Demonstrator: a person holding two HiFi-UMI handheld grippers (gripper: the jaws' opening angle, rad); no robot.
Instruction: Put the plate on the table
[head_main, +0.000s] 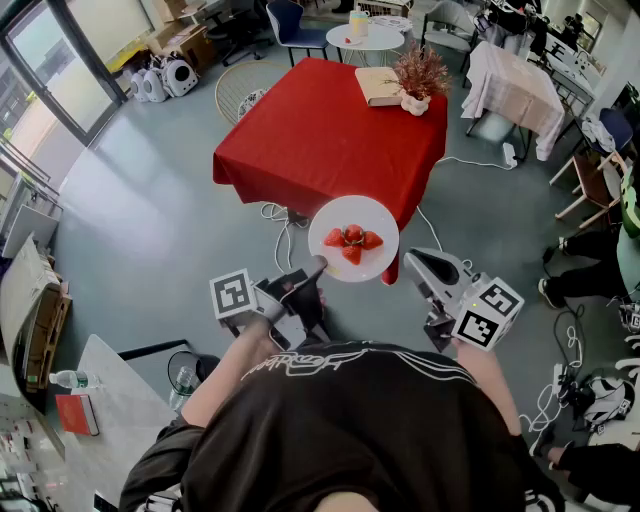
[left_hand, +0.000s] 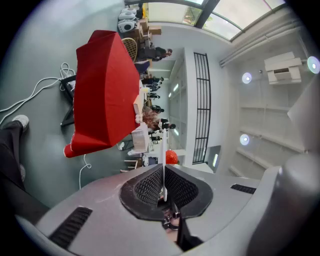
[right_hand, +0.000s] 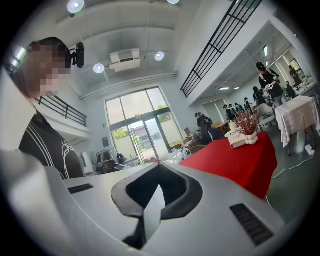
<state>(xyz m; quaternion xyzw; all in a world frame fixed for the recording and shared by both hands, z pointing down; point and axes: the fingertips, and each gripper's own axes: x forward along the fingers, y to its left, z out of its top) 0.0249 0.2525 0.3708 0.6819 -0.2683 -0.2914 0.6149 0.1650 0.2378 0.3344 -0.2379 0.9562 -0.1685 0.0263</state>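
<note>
Most of the task is left: the plate (head_main: 377, 214), clamped by its rim in the left tool (head_main: 315, 266), is held short of the red table (head_main: 320, 130); the right tool (head_main: 414, 259) is closed on nothing.

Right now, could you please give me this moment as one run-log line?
plate with strawberries: held short of red table | left gripper: shut on plate rim | right gripper: shut, empty
</note>
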